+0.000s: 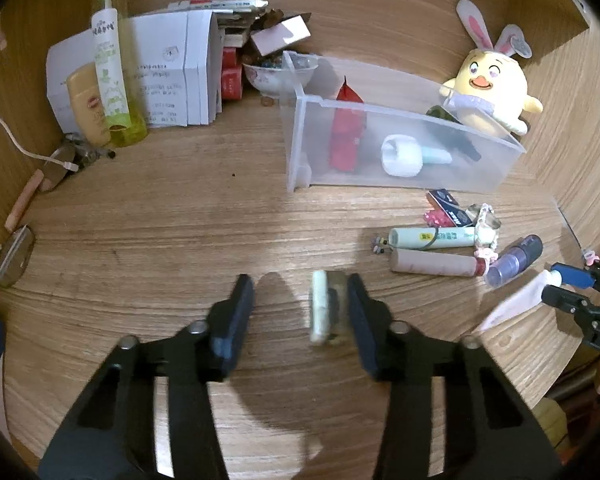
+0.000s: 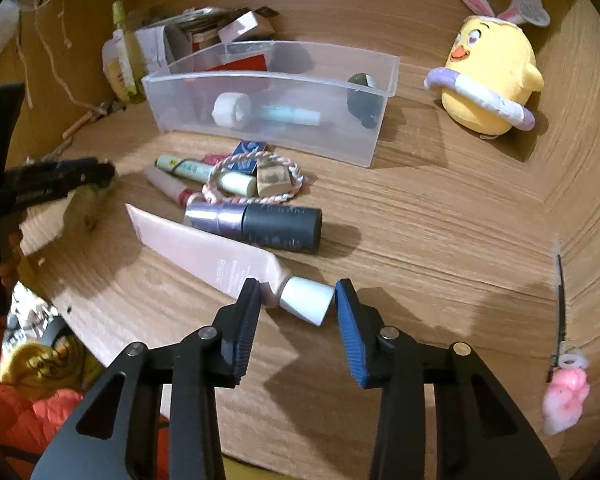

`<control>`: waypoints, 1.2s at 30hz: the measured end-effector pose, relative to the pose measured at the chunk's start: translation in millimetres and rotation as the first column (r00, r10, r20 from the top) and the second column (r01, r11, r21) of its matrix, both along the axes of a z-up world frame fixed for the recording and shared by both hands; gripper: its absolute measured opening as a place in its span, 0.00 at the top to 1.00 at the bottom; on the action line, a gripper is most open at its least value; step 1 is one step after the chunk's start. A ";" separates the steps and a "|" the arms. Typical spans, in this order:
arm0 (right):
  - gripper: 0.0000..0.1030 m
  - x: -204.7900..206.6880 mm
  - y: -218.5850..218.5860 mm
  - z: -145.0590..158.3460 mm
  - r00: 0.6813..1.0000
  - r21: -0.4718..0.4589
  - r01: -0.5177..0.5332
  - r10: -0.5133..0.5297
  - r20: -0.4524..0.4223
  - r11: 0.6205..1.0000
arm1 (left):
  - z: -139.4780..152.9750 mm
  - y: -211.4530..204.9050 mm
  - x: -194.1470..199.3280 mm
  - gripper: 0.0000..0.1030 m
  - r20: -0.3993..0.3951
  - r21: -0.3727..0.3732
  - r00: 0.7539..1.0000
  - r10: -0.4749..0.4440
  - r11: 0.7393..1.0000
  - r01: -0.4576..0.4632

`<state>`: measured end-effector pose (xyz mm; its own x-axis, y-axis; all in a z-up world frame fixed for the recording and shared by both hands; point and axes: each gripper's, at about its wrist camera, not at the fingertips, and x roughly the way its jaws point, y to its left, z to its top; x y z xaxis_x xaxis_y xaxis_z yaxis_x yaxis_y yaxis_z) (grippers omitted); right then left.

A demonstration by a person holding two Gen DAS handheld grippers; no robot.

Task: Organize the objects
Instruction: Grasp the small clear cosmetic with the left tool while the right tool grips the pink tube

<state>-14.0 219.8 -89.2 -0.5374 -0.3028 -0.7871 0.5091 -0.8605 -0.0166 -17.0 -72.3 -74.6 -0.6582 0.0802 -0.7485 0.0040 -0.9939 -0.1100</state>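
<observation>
In the left wrist view my left gripper [image 1: 299,279] is open low over the wooden desk. A small pale-green and brown block [image 1: 326,308] stands between its fingers, against the right finger and well clear of the left one. My right gripper [image 2: 298,284] is shut on the white-capped end of a pink tube [image 2: 220,256] that lies slanted on the desk; the same gripper [image 1: 560,285] and tube [image 1: 512,306] show at the right edge of the left wrist view. Behind stands a clear plastic bin [image 2: 260,76] holding a white roller [image 2: 232,109], a red pack [image 1: 346,132] and a dark item.
Loose cosmetics lie before the bin: a purple bottle with a dark cap [image 2: 256,222], a green tube [image 1: 432,237], a beige stick [image 1: 432,266], a braided bracelet [image 2: 256,200]. A yellow plush chick [image 2: 492,80] sits back right, a spray bottle [image 1: 108,60] and papers back left, glasses [image 1: 14,258] at the left edge.
</observation>
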 end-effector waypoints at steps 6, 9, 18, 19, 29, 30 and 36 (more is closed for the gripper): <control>0.40 6.0 -10.2 9.4 0.998 0.005 -0.065 0.065 -0.021 0.998 | -3.3 -3.5 -0.1 0.68 0.009 0.016 1.000 0.002 1.000 -0.003; 0.32 5.5 -21.4 10.1 0.994 0.009 -0.103 0.104 -0.042 0.995 | -3.5 -5.6 0.3 0.70 0.008 0.019 1.000 0.005 1.000 -0.006; 0.33 -4.6 -52.2 -9.8 0.979 0.092 -0.202 0.202 0.006 0.975 | -3.1 -5.6 4.7 0.71 0.007 0.001 1.000 -0.002 1.000 0.002; 0.34 -5.8 -51.5 -10.4 0.978 0.081 -0.210 0.209 0.026 0.974 | -3.2 -5.2 5.3 0.71 0.007 0.001 1.000 -0.003 1.000 0.003; 0.62 -0.7 -43.0 -12.8 0.973 0.017 -0.224 0.222 0.065 0.974 | -4.5 -4.3 5.4 0.85 0.001 0.008 1.000 -0.003 1.000 0.003; 0.63 -0.2 -44.3 -12.8 0.972 0.015 -0.229 0.227 0.063 0.973 | -4.4 -4.7 5.4 0.85 0.003 0.010 1.000 0.002 1.000 -0.002; 0.69 7.2 -51.6 -12.8 0.959 -0.020 -0.276 0.277 0.059 0.961 | 2.4 -5.3 8.9 0.85 -0.015 0.006 1.000 0.004 1.000 -0.004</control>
<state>-6.8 168.2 -102.0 -0.3829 -0.4421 -0.8111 0.7270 -0.6860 0.0308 -8.1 -77.6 -72.2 -0.6700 0.0823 -0.7378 0.0061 -0.9932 -0.1163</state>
